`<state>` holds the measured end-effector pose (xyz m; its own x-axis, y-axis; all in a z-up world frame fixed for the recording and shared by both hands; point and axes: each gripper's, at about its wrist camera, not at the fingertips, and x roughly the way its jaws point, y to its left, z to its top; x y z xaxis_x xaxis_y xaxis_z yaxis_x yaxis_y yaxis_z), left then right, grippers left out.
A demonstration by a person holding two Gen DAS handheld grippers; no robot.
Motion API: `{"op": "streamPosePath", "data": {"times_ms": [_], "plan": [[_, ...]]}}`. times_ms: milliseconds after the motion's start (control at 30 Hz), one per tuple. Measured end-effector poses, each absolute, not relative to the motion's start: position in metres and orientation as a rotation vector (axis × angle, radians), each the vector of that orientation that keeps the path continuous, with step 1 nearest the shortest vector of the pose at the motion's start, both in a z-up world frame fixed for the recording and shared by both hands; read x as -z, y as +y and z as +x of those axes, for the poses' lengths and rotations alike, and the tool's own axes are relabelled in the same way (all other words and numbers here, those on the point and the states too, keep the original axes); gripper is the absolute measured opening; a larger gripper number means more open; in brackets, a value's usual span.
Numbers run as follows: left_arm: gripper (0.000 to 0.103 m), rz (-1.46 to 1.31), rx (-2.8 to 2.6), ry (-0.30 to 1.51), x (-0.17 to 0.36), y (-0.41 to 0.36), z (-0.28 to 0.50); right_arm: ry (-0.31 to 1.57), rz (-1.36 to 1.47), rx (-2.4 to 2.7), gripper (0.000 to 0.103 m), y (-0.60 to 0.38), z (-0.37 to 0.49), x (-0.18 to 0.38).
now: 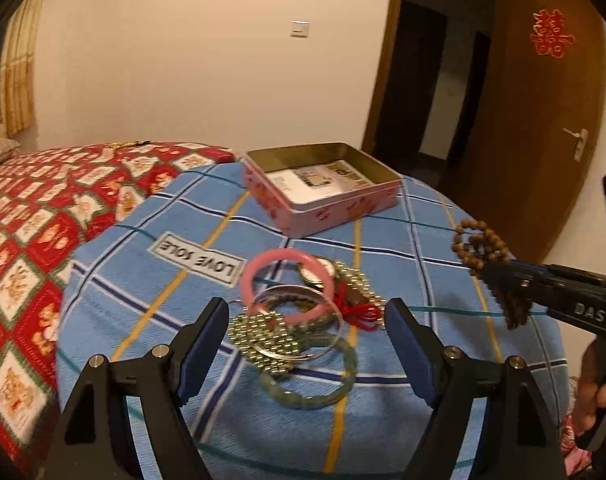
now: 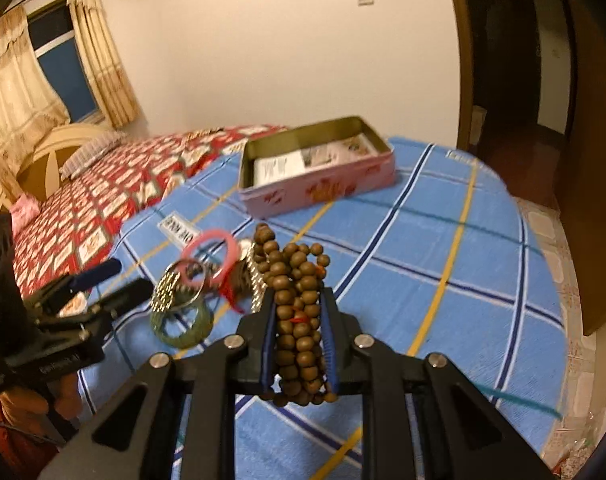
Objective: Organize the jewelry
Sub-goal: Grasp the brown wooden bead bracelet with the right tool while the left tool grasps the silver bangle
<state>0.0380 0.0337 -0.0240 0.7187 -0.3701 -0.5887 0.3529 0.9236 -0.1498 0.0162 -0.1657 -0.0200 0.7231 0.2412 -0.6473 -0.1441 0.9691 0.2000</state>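
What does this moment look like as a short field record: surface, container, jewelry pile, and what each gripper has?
surface: blue plaid cloth
container: pink tin, lid off, printed cards inside, no jewelry visible in it
pile: pink bangle, green bead bracelet, gold watch, clear bangle, all tangled
left gripper: open, fingers either side of the pile, holding nothing
right gripper: shut on wooden bead string, lifted clear of the pile
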Motion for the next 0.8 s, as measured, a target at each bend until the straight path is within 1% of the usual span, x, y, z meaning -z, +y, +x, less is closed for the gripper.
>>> {"op": "streamPosePath", "data": {"times_ms": [33, 67, 100, 267, 467, 500, 567, 633, 667, 700, 733, 800], "plan": [[0.065, -0.036, 0.418, 0.662, 0.025, 0.033, 0.039, 0.731, 0.148, -0.21, 0.023, -0.167, 0.017, 0.021], [0.054, -0.047, 0.437, 0.674, 0.026, 0.032, 0.041, 0.738, 0.16, -0.211, 0.023, -0.168, 0.019, 0.023], [0.048, -0.051, 0.451, 0.688, 0.027, 0.03, 0.044, 0.745, 0.171, -0.211, 0.023, -0.168, 0.02, 0.026], [0.047, -0.035, 0.491, 0.702, 0.028, 0.013, 0.053, 0.786, 0.231, -0.207, 0.023, -0.173, 0.027, 0.039], [0.047, -0.018, 0.457, 0.788, 0.041, 0.001, 0.065, 0.773, 0.223, -0.194, 0.023, -0.179, 0.024, 0.037], [0.044, -0.002, 0.45, 0.804, 0.045, -0.002, 0.066, 0.77, 0.222, -0.193, 0.023, -0.18, 0.024, 0.037], [0.035, 0.025, 0.433, 0.828, 0.051, -0.006, 0.067, 0.771, 0.233, -0.192, 0.023, -0.183, 0.024, 0.037], [0.033, 0.038, 0.42, 0.859, 0.057, -0.006, 0.068, 0.773, 0.246, -0.188, 0.023, -0.185, 0.025, 0.038], [0.026, 0.038, 0.416, 0.866, 0.059, -0.005, 0.069, 0.774, 0.251, -0.186, 0.023, -0.187, 0.026, 0.039], [0.013, 0.03, 0.413, 0.872, 0.059, -0.004, 0.07, 0.775, 0.256, -0.185, 0.023, -0.188, 0.025, 0.039], [0.008, 0.018, 0.415, 0.877, 0.06, -0.002, 0.071, 0.776, 0.261, -0.183, 0.023, -0.189, 0.025, 0.039], [0.005, -0.013, 0.435, 0.874, 0.06, 0.003, 0.072, 0.776, 0.268, -0.18, 0.023, -0.191, 0.025, 0.039]]}}
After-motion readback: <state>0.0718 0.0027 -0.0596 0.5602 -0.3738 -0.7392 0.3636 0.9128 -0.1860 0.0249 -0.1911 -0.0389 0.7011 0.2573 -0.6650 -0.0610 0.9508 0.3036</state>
